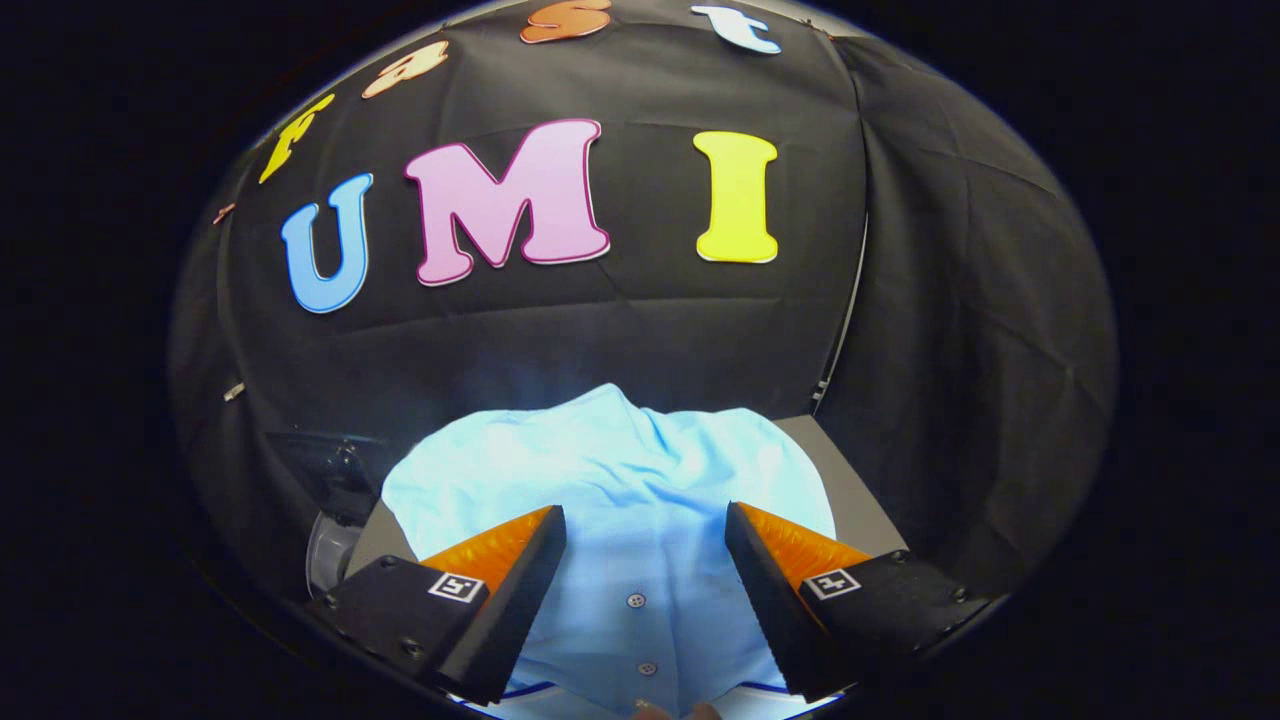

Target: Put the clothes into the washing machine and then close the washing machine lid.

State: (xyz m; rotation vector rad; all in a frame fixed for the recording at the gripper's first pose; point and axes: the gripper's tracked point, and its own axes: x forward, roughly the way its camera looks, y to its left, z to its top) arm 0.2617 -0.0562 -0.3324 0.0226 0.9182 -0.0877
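Biggest risk I see here: the light blue shirt (620, 480) is spread flat and loose on the grey tabletop (850, 490), so a pinch might only catch one thin layer of fabric. Then the rest drags or slips off on the way to the washing machine, or a sleeve hangs outside and jams the lid. The button placket running between the fingers could also make the grab slide.

The tool (645, 560) is spread wide, with nothing between its fingers but cloth lying underneath. I can't tell if the tips actually touch the shirt or just hover over it. To the left, past the shirt, there's a dark rounded thing, maybe the washer, too murky to call.
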